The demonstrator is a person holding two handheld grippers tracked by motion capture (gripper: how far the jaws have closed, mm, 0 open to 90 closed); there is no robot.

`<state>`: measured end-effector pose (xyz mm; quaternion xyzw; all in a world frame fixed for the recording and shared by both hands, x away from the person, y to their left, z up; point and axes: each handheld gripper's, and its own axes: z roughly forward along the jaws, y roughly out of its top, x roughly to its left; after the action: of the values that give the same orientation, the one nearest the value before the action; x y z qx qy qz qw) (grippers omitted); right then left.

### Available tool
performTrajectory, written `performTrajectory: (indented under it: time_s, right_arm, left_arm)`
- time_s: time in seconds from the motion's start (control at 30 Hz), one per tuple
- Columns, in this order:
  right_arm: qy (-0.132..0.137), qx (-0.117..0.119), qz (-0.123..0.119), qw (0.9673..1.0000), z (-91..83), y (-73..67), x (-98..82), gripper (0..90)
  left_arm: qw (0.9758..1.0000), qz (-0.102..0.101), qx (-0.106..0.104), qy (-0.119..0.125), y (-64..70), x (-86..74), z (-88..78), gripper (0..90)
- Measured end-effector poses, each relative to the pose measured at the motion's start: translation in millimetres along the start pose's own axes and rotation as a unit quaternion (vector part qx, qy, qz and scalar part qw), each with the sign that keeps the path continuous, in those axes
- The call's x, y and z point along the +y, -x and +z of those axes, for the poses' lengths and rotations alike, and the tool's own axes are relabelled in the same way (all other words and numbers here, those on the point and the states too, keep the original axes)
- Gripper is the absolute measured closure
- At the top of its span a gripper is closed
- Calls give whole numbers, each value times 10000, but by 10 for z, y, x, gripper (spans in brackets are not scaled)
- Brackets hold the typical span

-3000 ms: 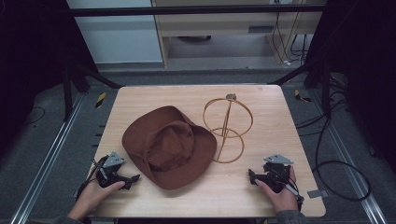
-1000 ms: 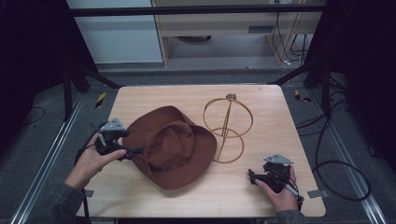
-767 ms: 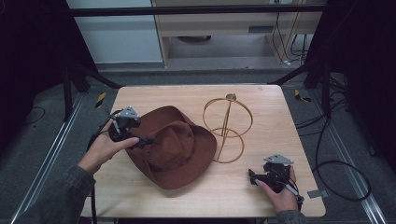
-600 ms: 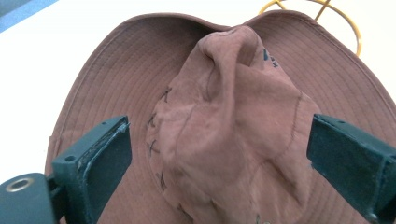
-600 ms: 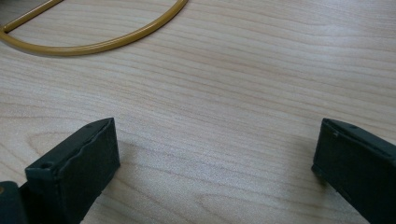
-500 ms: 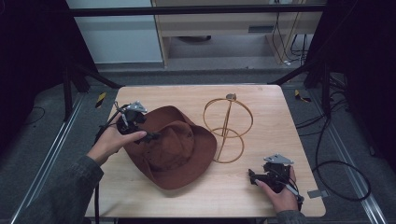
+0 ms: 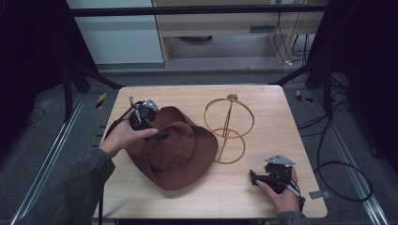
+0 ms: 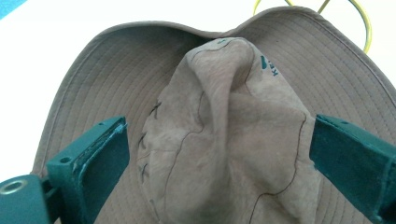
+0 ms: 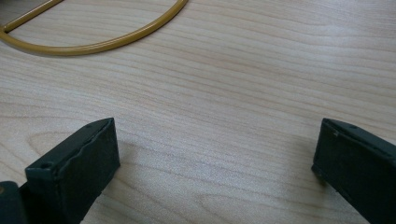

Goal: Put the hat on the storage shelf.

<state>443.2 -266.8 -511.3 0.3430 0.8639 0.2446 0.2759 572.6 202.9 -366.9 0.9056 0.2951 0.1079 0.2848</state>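
Seemingly soft and light, the brown felt hat (image 8: 224, 135) sat beside the wire hat stand (image 7: 228, 129); the left gripper (image 8: 219, 163) gaped wide astride its pinched crown, the likeliest hold, while the right gripper (image 9: 215, 163) lay open and empty nearer the stand's base ring.

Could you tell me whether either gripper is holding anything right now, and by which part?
Nothing is held. The left gripper is open, its fingers on either side of the brown hat's crown. The right gripper is open over bare table.

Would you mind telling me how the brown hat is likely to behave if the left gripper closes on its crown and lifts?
The hat will probably crumple: its crown is already creased and dented. The wide stitched brim looks soft, so it may droop. The left gripper has its open jaws either side of the crown.
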Motion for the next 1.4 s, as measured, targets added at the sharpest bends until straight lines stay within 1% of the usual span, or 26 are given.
performTrajectory:
  time_s: [0.1,0.13,0.27,0.3,0.47,0.5,0.57,0.73,0.77,0.83,0.93,0.97,1.0,1.03,1.07,1.1,1.13,1.23,1.37,1.4]
  right_arm:
    - [2,-1,-2,10000,0,1,0,5]
    - [-5,6,4,10000,0,-1,0,5]
    - [-6,8,4,10000,-1,-1,0,5]
    - [-6,8,4,10000,-1,-1,0,5]
    - [-5,8,2,10000,-1,-1,-1,5]
    - [-5,8,3,10000,-1,-1,-1,5]
    - [-3,8,1,10000,0,0,-1,5]
    - [-2,10,2,10000,-1,0,-1,5]
    - [-3,11,2,10000,-1,0,-1,5]
    - [-1,13,3,10000,-1,-1,-1,5]
    - [0,14,4,10000,-1,0,-1,5]
    - [0,12,2,10000,-1,0,-1,5]
    - [8,7,-1,10000,0,0,-1,5]
    - [9,4,-8,10000,0,2,-1,5]
    - [9,4,-8,10000,0,2,-1,5]
    - [7,8,1,10000,0,0,-1,5]
    - [6,10,2,10000,0,-1,-1,5]
    - [8,7,-10,10000,0,2,-1,5]
    - [8,8,-8,10000,0,2,-1,5]
    - [8,8,-8,10000,0,2,-1,5]
  left_arm:
    - [10000,18,-9,-13,18,22,28,44]
    - [10000,36,-34,-45,27,33,49,44]
    - [9999,89,-23,-129,51,59,124,45]
    - [9999,89,-23,-129,51,59,124,45]
    - [9997,74,-22,-233,50,88,231,52]
    - [9995,114,-4,-297,45,90,248,56]
    - [9992,131,38,-378,35,87,287,64]
    - [9989,101,35,-454,7,90,360,76]
    - [9988,103,28,-473,7,92,380,98]
    - [9982,156,33,-586,14,90,430,136]
    - [9983,107,-12,-571,21,74,460,200]
    - [9982,108,-23,-594,26,63,477,200]
    - [9980,118,-34,-620,33,43,500,251]
    - [9979,110,-41,-635,35,33,509,276]
    - [9979,110,-41,-635,35,33,509,320]
    - [9979,115,-73,-641,39,22,519,320]
    - [9979,115,-89,-632,45,14,523,393]
    - [9976,188,-154,-643,65,7,527,542]
    - [9975,244,-124,-655,75,-7,524,732]
    - [9976,237,-114,-647,70,-15,519,732]
